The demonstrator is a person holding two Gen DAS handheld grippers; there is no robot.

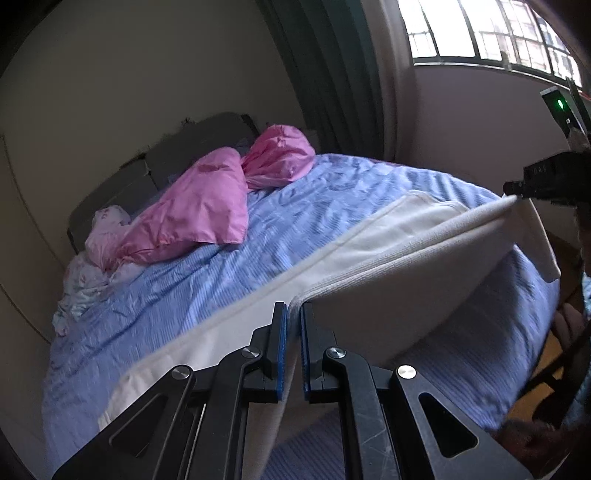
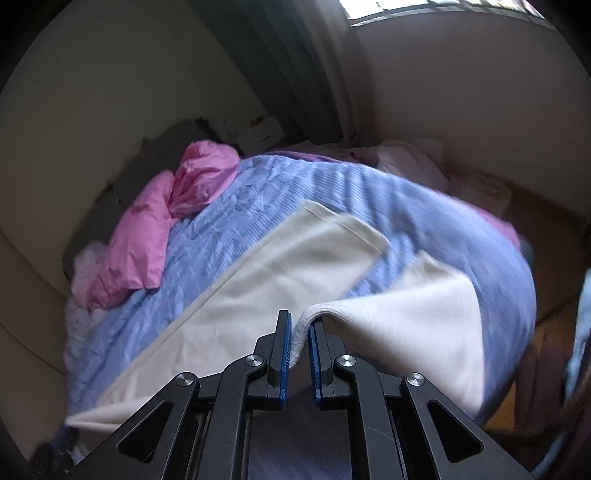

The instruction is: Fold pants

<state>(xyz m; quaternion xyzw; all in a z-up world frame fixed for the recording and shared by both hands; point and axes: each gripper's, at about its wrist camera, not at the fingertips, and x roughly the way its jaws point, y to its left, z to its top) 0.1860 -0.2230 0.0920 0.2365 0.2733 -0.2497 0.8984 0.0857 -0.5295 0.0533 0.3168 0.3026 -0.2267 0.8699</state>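
The white pants (image 1: 373, 243) lie lengthwise across the blue bedspread (image 1: 184, 291). My left gripper (image 1: 294, 314) is shut on one edge of the pants and lifts it off the bed. My right gripper (image 2: 301, 325) is shut on another part of the same edge of the pants (image 2: 295, 266); it also shows at the right of the left wrist view (image 1: 517, 192), holding the far end of a taut raised flap. One leg lies flat on the bed while the held layer hangs from the grippers.
A crumpled pink quilt (image 1: 207, 206) and a floral pillow (image 1: 92, 273) lie at the head of the bed. A dark headboard (image 1: 155, 162) stands behind them. A window (image 1: 480, 29) and dark curtain (image 1: 325, 74) are at the back. Wooden floor (image 2: 517, 387) shows past the bed's right edge.
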